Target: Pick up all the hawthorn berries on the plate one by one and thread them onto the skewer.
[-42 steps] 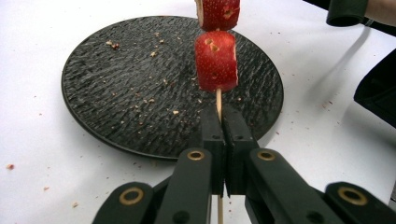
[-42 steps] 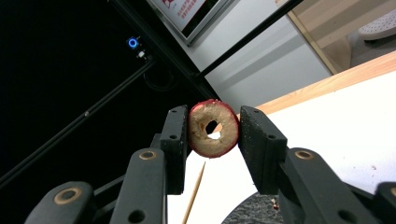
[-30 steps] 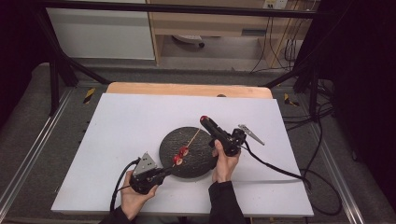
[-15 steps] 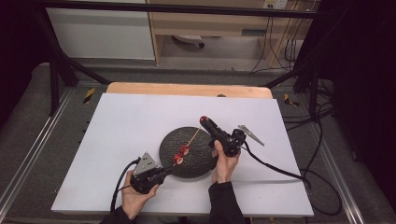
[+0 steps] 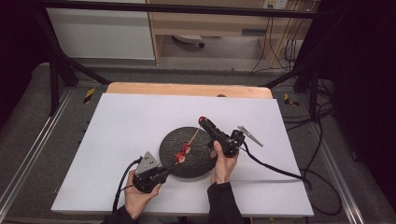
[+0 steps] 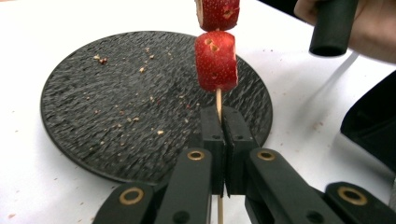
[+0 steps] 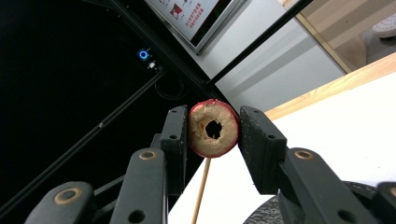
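Over a round black plate (image 5: pixel 189 161) on the white table (image 5: pixel 130 126), a thin wooden skewer (image 5: pixel 193 138) runs slantwise between the two grippers. The left gripper (image 5: pixel 172 169) has its fingers clenched on the skewer's near end; the right gripper (image 5: pixel 202 120) grasps a red fruit slice (image 5: pixel 202 119) at the far tip. From the high view the two pieces (image 5: pixel 182 153) threaded on the stick are just small red dots above the plate.

The left gripper view brings out what the high view cannot: the fingers (image 6: pixel 212 135) pressed flat together with the pale stick (image 6: pixel 218 99) pinched between them, and two chunky red pieces (image 6: pixel 216 60) with a pitted, seeded skin, one above the other on the stick. The plate (image 6: pixel 116 107) has a rough, slate-like grain and is dusted with tan crumbs.

The right gripper view shows the held slice (image 7: pixel 213 128) face on: a ring with red skin, pale spongy flesh and a dark hole through its middle, held on both sides by the ridged black fingers (image 7: pixel 176 140), with the skewer (image 7: pixel 202 189) running down below it.
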Demonstrator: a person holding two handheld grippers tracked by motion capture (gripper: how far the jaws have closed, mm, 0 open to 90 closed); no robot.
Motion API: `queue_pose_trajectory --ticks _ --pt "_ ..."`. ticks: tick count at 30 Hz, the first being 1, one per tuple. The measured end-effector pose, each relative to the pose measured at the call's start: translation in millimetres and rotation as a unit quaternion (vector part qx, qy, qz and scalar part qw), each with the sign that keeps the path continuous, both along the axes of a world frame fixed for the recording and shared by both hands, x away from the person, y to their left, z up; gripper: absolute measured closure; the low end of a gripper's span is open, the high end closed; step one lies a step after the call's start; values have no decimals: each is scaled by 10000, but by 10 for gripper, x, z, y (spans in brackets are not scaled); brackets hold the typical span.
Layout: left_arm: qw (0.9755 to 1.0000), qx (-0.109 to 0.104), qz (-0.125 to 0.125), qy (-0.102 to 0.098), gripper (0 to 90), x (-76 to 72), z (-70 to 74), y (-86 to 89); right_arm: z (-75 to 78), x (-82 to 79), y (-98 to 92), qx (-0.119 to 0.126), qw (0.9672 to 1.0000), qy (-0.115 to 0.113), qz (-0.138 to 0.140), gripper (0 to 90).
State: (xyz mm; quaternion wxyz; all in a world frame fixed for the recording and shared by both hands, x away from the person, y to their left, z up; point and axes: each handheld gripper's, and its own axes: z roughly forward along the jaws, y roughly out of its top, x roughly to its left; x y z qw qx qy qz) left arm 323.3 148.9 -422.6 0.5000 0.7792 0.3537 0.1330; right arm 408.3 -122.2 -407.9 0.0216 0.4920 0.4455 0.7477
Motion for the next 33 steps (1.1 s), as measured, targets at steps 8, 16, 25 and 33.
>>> queue_pose_trajectory --ticks 8,16,25,33 --pt "9999 -54 109 -83 886 24 33 -53 -14 -15 10 62 10000 -1 57 638" --pt "9999 -49 132 -93 887 54 36 -92 -20 -29 13 50 10000 -12 64 638" --pt "9998 -66 128 -111 887 87 57 -135 -38 -41 23 23 10000 9 96 639" --pt "9998 -103 132 -115 887 130 100 -165 -50 -60 29 -15 9999 -10 122 639"
